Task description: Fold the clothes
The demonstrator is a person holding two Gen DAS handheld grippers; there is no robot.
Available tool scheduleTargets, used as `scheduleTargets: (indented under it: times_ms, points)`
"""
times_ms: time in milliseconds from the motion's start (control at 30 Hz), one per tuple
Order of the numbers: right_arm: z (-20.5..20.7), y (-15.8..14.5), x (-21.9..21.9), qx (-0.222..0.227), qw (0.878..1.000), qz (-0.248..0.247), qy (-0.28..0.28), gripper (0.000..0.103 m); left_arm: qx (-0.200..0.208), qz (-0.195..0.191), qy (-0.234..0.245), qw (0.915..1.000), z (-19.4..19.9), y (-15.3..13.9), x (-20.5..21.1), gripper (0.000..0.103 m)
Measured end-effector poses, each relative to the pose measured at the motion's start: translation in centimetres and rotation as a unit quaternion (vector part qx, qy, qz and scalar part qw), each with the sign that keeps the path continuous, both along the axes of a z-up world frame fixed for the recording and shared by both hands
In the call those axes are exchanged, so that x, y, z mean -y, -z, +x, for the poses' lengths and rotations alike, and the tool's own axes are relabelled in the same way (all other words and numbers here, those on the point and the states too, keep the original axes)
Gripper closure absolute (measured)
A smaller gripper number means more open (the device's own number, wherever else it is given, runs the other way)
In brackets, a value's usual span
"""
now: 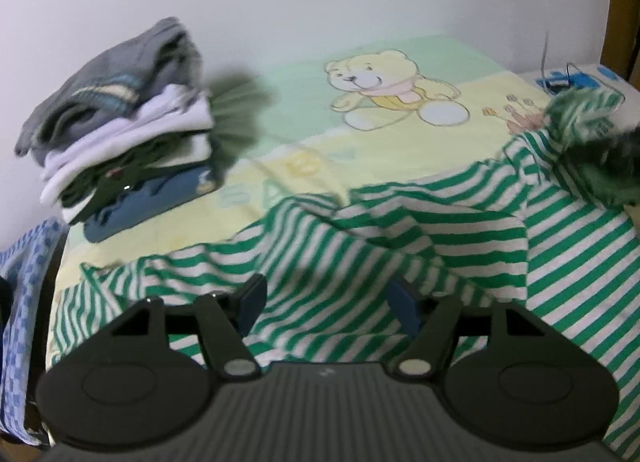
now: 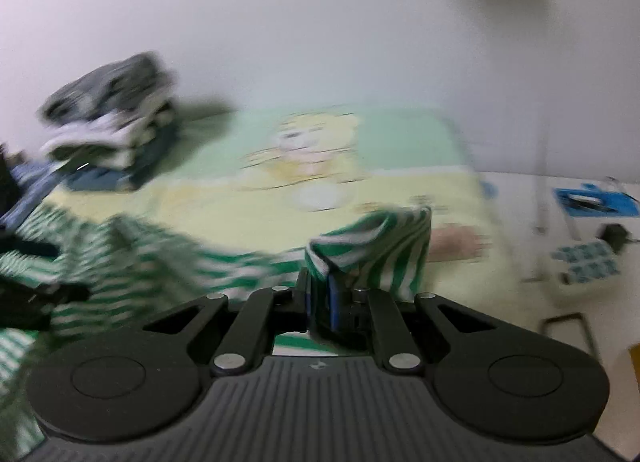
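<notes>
Left gripper [image 1: 326, 304]: jaws wide, holding nothing, poised over striped shirt [image 1: 360, 246]. Right gripper [image 2: 320, 302]: jaws narrow, pinching shirt edge, lifted. Shirt near, rumpled, unfolded; thin soft knit, green-white stripes. Beneath: bear-print blanket [image 1: 304, 122], pale yellow-green, smooth, flat. Far left: folded stack [image 1: 120, 122], grey knit on top, white, dark, blue below. Judgement: several garments folded, shirt's folding barely begun.

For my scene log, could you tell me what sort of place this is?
Probably a home bedroom or child's room: a teddy-bear blanket covers the surface against a plain wall, a stack of folded clothes sits on it, and a green-striped shirt lies spread for folding.
</notes>
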State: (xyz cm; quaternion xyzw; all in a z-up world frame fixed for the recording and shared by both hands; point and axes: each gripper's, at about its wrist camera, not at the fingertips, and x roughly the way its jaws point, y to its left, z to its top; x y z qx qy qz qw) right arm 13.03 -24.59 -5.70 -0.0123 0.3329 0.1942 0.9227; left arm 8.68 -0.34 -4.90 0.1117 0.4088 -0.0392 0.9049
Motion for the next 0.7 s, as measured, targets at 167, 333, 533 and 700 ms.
scheduleTargets:
  times_ms: [167, 333, 533, 700]
  points:
    - [-2.7, 0.5, -6.2, 0.0, 0.998, -0.019, -0.061, 0.094, 0.003, -0.037, -0.004, 0.9993, -1.1, -0.6, -2.6, 0.033]
    - [-4.2, 1.7, -10.1, -0.014, 0.996, -0.026, -0.085, 0.094, -0.008, -0.067, 0.009, 0.9977, -1.7, -0.2, -3.8, 0.033]
    - [-4.5, 2.2, -11.0, -0.029, 0.998, 0.009, -0.06, 0.094, -0.014, -0.082, 0.028, 0.9961, -1.6, 0.3, -4.2, 0.033]
    - [-4.5, 1.6, -8.7, -0.044, 0.995, 0.089, -0.031, 0.094, -0.013, -0.088, 0.044, 0.9951, -1.3, 0.3, -3.7, 0.033]
